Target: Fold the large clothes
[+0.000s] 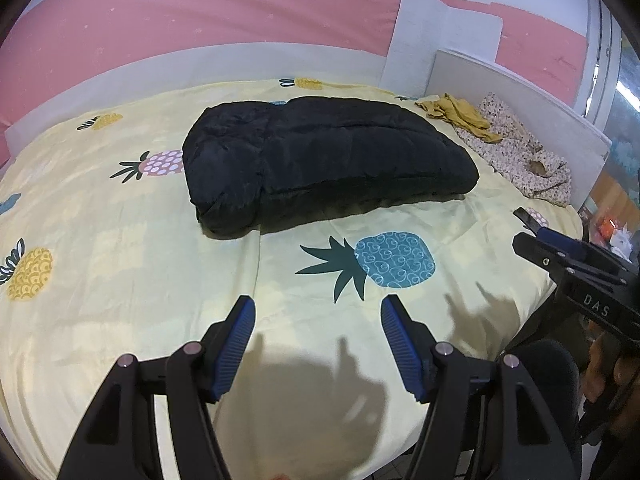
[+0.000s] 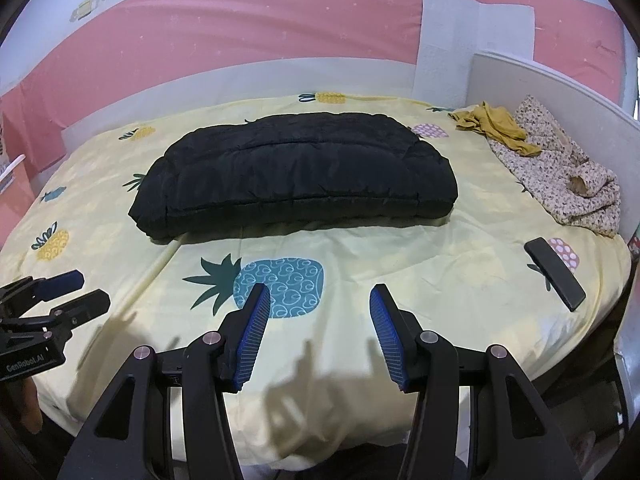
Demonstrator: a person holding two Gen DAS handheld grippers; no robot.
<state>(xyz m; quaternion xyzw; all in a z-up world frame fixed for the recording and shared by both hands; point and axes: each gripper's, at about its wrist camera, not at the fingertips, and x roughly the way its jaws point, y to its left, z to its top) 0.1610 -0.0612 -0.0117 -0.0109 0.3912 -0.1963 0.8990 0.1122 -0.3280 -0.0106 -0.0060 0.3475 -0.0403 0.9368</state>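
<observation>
I'm looking from both wrist cameras down across the bed from its near edge, toward the pink wall. Both share the black padded coat mid-frame; each catches the other gripper at its frame edge.

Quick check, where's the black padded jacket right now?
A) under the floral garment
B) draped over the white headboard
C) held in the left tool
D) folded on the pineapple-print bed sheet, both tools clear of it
D: the black padded jacket lies folded on the yellow pineapple-print sheet, with the left tool and right tool open, empty and short of it.
</observation>
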